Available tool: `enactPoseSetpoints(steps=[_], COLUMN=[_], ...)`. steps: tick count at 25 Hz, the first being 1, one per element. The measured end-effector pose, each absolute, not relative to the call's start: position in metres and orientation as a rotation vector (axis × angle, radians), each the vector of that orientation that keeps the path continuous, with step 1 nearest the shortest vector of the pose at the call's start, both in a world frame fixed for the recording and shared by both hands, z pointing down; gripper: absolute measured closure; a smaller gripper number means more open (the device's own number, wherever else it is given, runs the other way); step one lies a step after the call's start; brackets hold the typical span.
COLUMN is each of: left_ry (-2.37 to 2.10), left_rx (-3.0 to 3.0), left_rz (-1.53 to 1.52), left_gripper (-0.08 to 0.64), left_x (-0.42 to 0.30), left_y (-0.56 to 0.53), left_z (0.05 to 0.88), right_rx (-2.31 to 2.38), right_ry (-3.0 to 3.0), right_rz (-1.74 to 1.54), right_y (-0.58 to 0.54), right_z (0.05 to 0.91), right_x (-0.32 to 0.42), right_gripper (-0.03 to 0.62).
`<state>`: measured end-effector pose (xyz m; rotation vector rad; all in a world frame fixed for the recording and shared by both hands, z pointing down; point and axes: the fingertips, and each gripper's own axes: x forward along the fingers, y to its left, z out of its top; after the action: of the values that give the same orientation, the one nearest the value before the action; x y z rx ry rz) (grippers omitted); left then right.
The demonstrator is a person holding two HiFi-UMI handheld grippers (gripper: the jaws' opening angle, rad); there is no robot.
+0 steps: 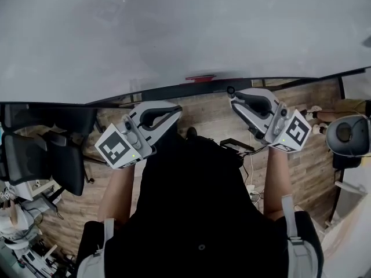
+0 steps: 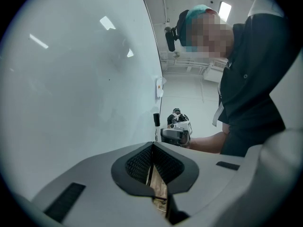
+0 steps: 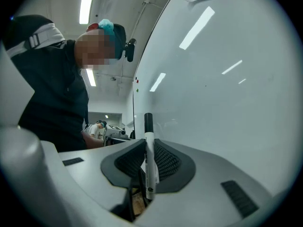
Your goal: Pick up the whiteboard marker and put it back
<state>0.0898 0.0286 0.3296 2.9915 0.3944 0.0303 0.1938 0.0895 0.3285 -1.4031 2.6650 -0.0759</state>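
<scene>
The whiteboard marker [image 3: 150,167] has a white body and a black cap. It stands upright between the pads of my right gripper [image 3: 144,161], which is shut on it. In the head view its black cap [image 1: 231,90] shows at the tip of the right gripper [image 1: 233,94], just below the whiteboard's lower edge. My left gripper [image 1: 175,111] hangs level with it to the left, also near the board's lower edge. The left gripper [image 2: 152,163] is shut with nothing between its pads. From the left gripper view, the marker [image 2: 156,119] and the right gripper [image 2: 176,132] show beside the board.
The whiteboard [image 1: 174,28] fills the top of the head view, with a red object [image 1: 200,77] on its lower ledge. A black office chair [image 1: 46,149] stands at the left on the wooden floor [image 1: 203,112]. A round grey device [image 1: 346,135] is at the right.
</scene>
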Motion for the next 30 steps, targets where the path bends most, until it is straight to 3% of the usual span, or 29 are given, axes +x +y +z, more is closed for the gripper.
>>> enactPoseSetpoints(steps=[30], left_ry=[0.268], left_rx=[2.969], left_rz=[0.04], left_gripper=[0.546], left_x=[0.076], left_y=[0.015], left_z=[0.348], right_rx=[-1.659], right_ry=[3.367], right_rz=[-0.264], right_y=[0.032], right_z=[0.499], right_x=[0.171], right_gripper=[0.523])
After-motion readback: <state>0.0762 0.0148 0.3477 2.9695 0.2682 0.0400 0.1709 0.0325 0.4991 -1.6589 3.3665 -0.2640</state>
